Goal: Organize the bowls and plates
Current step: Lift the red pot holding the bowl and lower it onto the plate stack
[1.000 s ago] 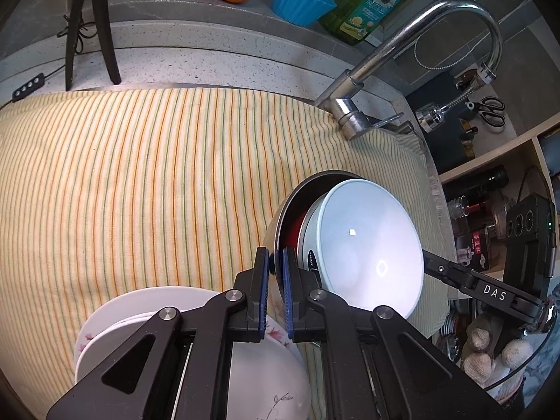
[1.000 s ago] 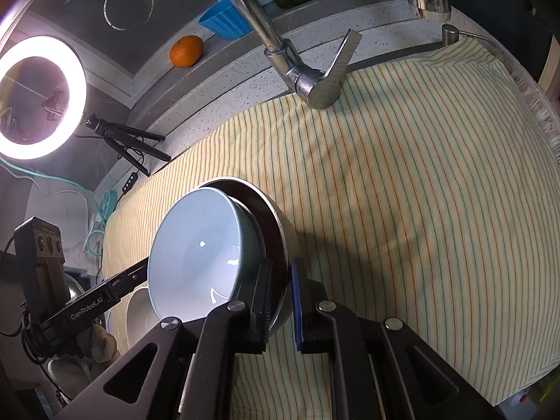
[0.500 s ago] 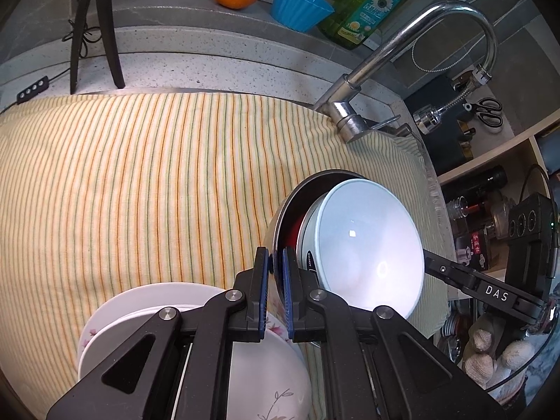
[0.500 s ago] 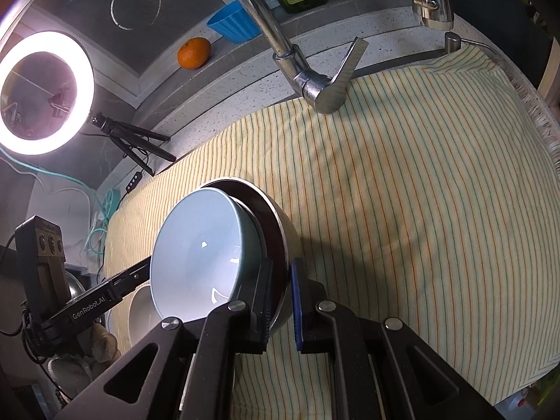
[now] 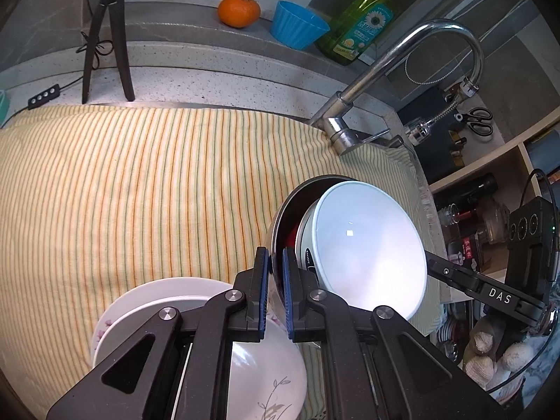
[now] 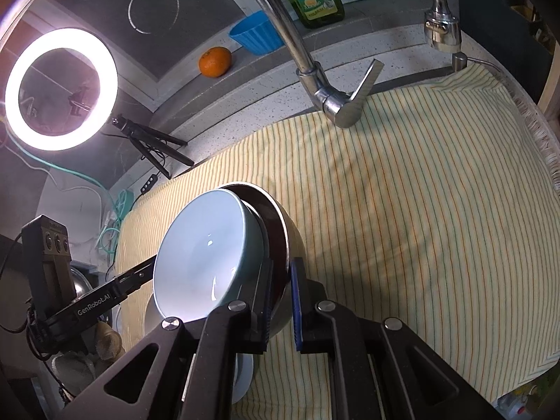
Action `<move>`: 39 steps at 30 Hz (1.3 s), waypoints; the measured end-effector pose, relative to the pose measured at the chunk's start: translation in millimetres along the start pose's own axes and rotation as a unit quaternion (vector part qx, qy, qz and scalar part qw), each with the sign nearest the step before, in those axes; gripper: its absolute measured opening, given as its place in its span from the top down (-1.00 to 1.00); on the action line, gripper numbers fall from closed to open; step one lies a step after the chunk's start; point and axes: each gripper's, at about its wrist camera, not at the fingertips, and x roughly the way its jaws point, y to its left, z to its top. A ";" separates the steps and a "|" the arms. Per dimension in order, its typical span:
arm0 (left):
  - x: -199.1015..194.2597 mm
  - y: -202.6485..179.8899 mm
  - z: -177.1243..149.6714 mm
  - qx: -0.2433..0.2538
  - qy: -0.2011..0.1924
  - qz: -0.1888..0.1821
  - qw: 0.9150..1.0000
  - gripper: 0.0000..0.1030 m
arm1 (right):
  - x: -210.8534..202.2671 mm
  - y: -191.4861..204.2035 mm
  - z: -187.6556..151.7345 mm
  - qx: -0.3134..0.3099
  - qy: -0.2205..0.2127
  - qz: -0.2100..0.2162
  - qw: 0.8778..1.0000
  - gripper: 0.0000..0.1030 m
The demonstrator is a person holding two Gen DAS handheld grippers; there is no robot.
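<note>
Both tools hold one nested pair of bowls above the striped cloth (image 5: 147, 189) that covers the desk. Your left tool (image 5: 275, 288) is clamped narrow on the near rim of the dark outer bowl (image 5: 285, 215), and your right tool (image 6: 281, 301) is clamped narrow on the opposite side of that same rim, so each tool is shut on the bowl wall with no slack visible. The pale blue bowl (image 6: 206, 255) sits inside the dark bowl, tilted, with its rim standing proud of the outer rim and leaning toward the left tool's side in the right wrist view. Treat the nesting step as complete: blue bowl in dark bowl. Below the left tool, a stack of white plates (image 5: 150, 301) with a floral print already lies on the cloth, which suggests the plates are gathered. What remains, as a judgement, is to carry the nested pair to its resting place, likely on or beside the plate stack, set it down level, and release both tools. Keep the two grips matched, because the inner bowl is loose and could slide out if the pair tips further. No other loose dishes show on the cloth.
</note>
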 end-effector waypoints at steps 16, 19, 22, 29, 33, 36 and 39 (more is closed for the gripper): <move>-44.2 20.9 -17.1 -0.020 -0.037 0.014 0.999 0.88 | -5.6 42.2 -14.2 -0.038 -0.001 0.021 0.999 0.82; -50.2 28.0 -21.5 -0.031 -0.045 0.018 0.998 0.88 | -3.3 50.9 -17.5 -0.045 0.000 0.024 0.999 0.82; -57.5 33.9 -26.6 -0.038 -0.050 0.019 0.998 0.88 | -1.7 59.8 -21.2 -0.056 0.003 0.025 0.998 0.82; -73.8 44.5 -37.4 -0.044 -0.061 0.027 0.997 0.88 | 2.0 74.6 -33.1 -0.070 0.013 0.034 0.997 0.82; -81.3 50.3 -43.8 -0.047 -0.066 0.031 0.996 0.88 | 4.5 82.7 -43.1 -0.078 0.018 0.035 0.996 0.82; -85.2 56.0 -50.2 -0.052 -0.067 0.034 0.996 0.88 | 7.4 87.2 -51.2 -0.080 0.025 0.037 0.996 0.82; -87.9 60.8 -57.6 -0.056 -0.067 0.038 0.996 0.88 | 10.9 91.9 -59.2 -0.082 0.032 0.038 0.995 0.82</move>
